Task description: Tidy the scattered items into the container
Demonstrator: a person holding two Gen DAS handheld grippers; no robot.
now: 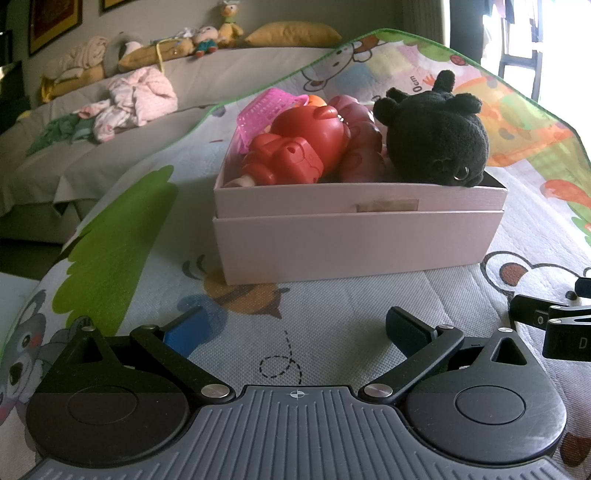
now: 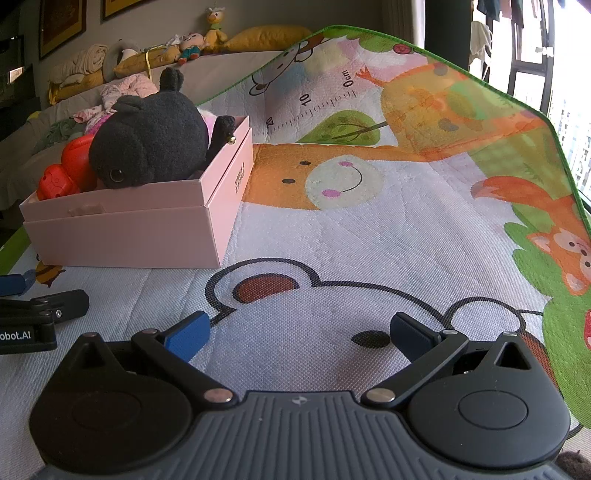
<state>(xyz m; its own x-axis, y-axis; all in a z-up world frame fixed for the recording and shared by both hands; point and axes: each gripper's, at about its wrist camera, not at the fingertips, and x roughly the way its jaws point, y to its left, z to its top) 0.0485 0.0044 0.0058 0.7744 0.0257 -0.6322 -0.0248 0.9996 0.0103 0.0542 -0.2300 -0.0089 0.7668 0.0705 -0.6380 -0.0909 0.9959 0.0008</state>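
A pink cardboard box (image 1: 354,243) (image 2: 122,236) stands on a cartoon play mat (image 1: 332,321) (image 2: 351,229). Inside it lie a black plush toy (image 1: 436,136) (image 2: 151,136), a red plastic figure (image 1: 295,147) (image 2: 64,170), dark red toy pieces (image 1: 360,147) and a pink toy basket (image 1: 267,110). My left gripper (image 1: 299,330) rests low on the mat in front of the box, open, nothing between its fingers. My right gripper (image 2: 299,332) sits to the right of the box, also open and empty. Each gripper's edge shows in the other's view.
A grey sofa (image 1: 92,155) lies behind the mat, with pink clothes (image 1: 136,99), yellow cushions (image 1: 295,33) and small dolls (image 1: 218,33) on it. A bright window (image 2: 535,55) is at the far right. Bare mat spreads right of the box.
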